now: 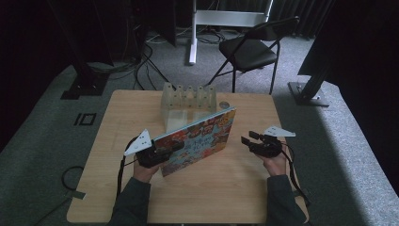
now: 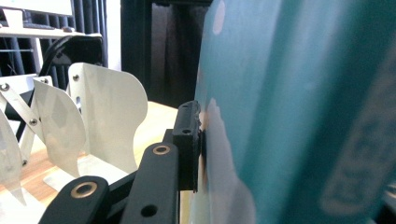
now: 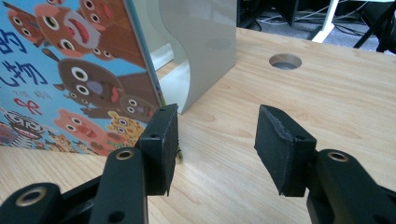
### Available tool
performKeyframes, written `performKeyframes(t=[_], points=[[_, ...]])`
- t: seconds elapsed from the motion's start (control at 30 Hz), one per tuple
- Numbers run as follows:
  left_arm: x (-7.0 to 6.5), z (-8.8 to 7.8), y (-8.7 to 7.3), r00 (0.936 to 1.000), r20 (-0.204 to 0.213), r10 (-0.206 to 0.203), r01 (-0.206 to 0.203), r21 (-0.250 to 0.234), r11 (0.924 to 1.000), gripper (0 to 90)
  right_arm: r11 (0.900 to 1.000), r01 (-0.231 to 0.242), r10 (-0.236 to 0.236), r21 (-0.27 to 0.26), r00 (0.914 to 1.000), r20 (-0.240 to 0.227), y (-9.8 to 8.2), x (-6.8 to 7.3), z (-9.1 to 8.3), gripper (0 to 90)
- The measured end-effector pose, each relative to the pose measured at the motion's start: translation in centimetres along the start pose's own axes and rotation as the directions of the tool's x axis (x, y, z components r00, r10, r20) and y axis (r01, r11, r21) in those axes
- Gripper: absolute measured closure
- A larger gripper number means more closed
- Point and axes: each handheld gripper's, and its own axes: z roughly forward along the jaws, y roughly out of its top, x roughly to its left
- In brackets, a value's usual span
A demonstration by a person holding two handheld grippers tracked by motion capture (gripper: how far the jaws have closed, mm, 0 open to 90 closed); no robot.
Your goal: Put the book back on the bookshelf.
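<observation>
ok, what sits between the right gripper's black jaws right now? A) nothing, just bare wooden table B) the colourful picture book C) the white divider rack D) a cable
A: in the right gripper view the right gripper stands with its jaws apart over bare wooden table; the colourful picture book stands off to one side.

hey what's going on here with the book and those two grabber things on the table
A person at a wooden table holds a gripper in each hand. The left gripper has its jaws on a colourful picture book, clamped near its lower left corner and propping it up on edge, tilted, just in front of a pale divider rack. The right gripper hangs beside the book's right end with its jaws open and nothing between them. The book isn't in the rack's slots yet.
</observation>
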Motion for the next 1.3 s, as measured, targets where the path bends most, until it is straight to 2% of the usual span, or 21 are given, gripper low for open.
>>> performKeyframes(t=[0.23, 0.47, 0.57, 1.3], points=[[-0.1, 0.2, -0.5, 1.0, -0.005, 0.0, 0.0, 0.006, 1.0, 70.8, 1.0, -0.021, 0.021, 0.019, 0.9998, 0.006, -1.1, -0.4, -0.3, 48.3], [-0.3, 0.3, -0.8, 0.9995, -0.013, 0.03, -0.03, 0.018, 0.9994, 68.8, 0.999, -0.036, 0.035, 0.034, 0.9993, 0.013, -2.1, -0.8, -0.5, 47.6], [-0.3, 0.3, -1.0, 0.9996, -0.008, 0.027, -0.027, 0.002, 0.9996, 65.8, 0.998, -0.038, 0.037, 0.04, 0.9992, 0.017, -2.3, -0.9, -0.6, 47.5], [-0.2, 0.4, -1.9, 0.9991, -0.029, 0.031, -0.031, 0.012, 0.9994, 65.0, 0.994, -0.074, 0.071, 0.078, 0.9966, 0.042, -4.0, -2.0, -1.0, 43.4]])
